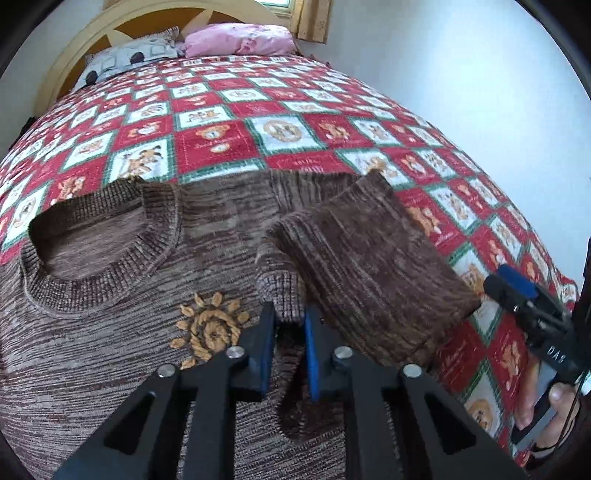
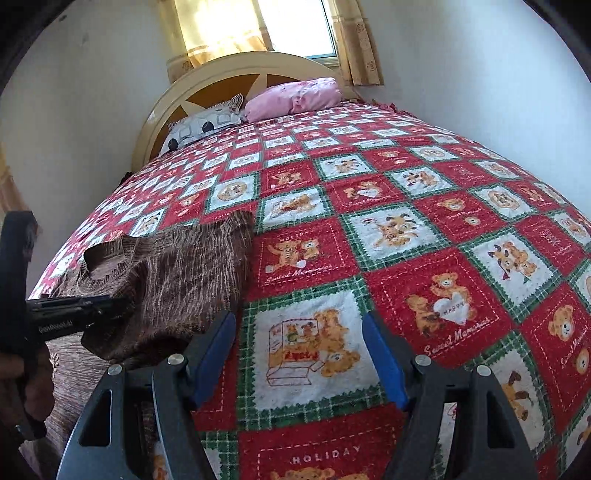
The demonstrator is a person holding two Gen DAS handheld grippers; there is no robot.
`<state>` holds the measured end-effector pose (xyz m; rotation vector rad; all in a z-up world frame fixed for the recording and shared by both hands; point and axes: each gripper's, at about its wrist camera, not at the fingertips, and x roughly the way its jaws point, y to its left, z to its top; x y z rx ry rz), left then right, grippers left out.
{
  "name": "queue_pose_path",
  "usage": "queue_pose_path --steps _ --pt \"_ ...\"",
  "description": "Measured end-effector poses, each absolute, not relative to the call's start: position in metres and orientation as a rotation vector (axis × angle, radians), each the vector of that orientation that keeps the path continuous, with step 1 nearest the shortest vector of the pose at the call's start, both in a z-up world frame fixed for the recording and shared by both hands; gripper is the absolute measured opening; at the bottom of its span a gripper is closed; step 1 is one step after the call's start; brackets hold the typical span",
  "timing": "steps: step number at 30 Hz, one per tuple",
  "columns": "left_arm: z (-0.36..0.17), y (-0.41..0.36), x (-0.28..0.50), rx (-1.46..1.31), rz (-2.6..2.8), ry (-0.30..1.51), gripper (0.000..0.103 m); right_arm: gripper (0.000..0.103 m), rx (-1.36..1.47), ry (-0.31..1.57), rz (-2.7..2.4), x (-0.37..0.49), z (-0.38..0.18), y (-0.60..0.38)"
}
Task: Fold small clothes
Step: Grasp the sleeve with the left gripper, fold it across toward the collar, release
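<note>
A brown knitted sweater (image 1: 110, 314) with an orange flower patch (image 1: 210, 328) lies flat on the bed. Its sleeve (image 1: 369, 266) is folded in over the body. My left gripper (image 1: 290, 321) is shut on the sleeve cuff (image 1: 280, 291) and holds it over the sweater's chest. My right gripper (image 2: 299, 332) is open and empty, over the bedspread to the right of the sweater (image 2: 177, 280). It also shows at the right edge of the left wrist view (image 1: 524, 295).
The bed has a red, white and green teddy-bear bedspread (image 2: 406, 229). A pink pillow (image 2: 295, 96) and a grey patterned pillow (image 2: 199, 127) lie by the headboard (image 2: 236, 62). White walls stand on both sides, with a curtained window (image 2: 291, 26) behind.
</note>
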<state>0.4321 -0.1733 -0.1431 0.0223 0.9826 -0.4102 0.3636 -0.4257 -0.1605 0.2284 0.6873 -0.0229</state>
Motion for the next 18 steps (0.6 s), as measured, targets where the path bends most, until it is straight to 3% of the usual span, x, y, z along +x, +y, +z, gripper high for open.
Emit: queue_pose_path --steps 12,18 --pt "-0.084 -0.12 0.427 0.014 -0.375 0.846 0.012 0.072 0.236 0.689 -0.021 0.364 -0.164 -0.428" --pt "-0.083 -0.078 0.427 0.004 -0.323 0.864 0.012 0.072 0.235 0.692 -0.016 0.364 -0.165 -0.427"
